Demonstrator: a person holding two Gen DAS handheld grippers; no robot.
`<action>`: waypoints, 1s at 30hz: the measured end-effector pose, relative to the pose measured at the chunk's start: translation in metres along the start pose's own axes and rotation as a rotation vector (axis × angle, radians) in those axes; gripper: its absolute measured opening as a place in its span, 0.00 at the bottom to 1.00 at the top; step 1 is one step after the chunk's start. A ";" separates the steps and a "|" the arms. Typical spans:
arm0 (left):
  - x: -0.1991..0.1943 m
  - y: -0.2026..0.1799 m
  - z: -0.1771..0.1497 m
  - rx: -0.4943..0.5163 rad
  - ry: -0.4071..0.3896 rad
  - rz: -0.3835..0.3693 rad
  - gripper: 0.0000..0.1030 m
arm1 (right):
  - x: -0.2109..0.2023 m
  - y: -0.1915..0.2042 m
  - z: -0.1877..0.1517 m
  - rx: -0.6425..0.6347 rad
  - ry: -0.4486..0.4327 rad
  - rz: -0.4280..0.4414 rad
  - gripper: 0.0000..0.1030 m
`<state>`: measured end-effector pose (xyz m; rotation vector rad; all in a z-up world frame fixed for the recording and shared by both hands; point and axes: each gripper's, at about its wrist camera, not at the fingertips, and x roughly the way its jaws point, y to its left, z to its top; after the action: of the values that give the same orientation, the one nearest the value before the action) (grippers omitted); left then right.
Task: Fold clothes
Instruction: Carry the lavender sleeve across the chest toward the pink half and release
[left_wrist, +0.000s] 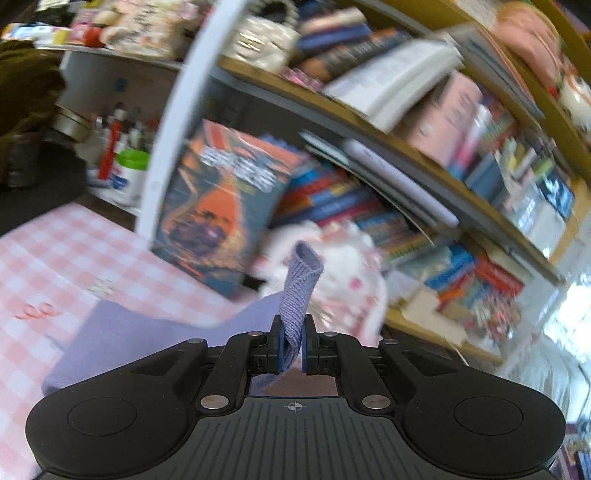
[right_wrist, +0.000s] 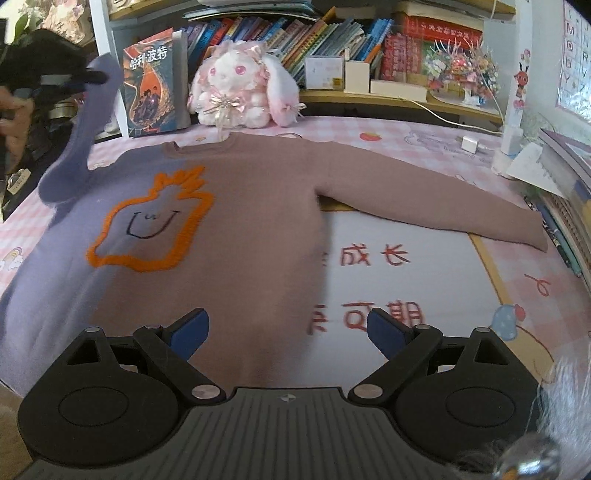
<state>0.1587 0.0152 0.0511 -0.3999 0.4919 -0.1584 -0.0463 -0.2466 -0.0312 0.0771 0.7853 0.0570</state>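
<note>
A sweater (right_wrist: 236, 229), half purple and half mauve-brown with an orange outline and a smiley face, lies flat on the pink checked table (right_wrist: 424, 147). Its brown right sleeve (right_wrist: 443, 214) stretches out to the right. My left gripper (left_wrist: 293, 350) is shut on the ribbed cuff of the purple left sleeve (left_wrist: 299, 291) and holds it up in the air; it shows in the right wrist view (right_wrist: 79, 79) with the sleeve (right_wrist: 77, 147) hanging from it. My right gripper (right_wrist: 288, 332) is open and empty above the sweater's lower hem.
A white and pink plush rabbit (right_wrist: 240, 88) and an upright book (right_wrist: 153, 81) stand behind the sweater's collar. Bookshelves (right_wrist: 295, 33) run along the back. A white charger (right_wrist: 471, 144) and books (right_wrist: 565, 192) lie at the right edge. A white mat with red characters (right_wrist: 388, 273) lies under the sweater.
</note>
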 end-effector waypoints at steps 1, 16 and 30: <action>0.003 -0.007 -0.005 0.015 0.013 -0.002 0.06 | 0.000 -0.004 -0.001 0.001 0.001 0.003 0.90; 0.047 -0.062 -0.073 0.185 0.247 -0.010 0.21 | -0.003 -0.043 -0.009 0.060 0.019 0.005 0.90; -0.065 0.042 -0.072 0.215 0.218 0.226 0.67 | 0.017 -0.022 -0.007 0.034 0.083 0.085 0.90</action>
<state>0.0693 0.0449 0.0033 -0.1148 0.7237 -0.0351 -0.0383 -0.2667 -0.0499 0.1413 0.8655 0.1281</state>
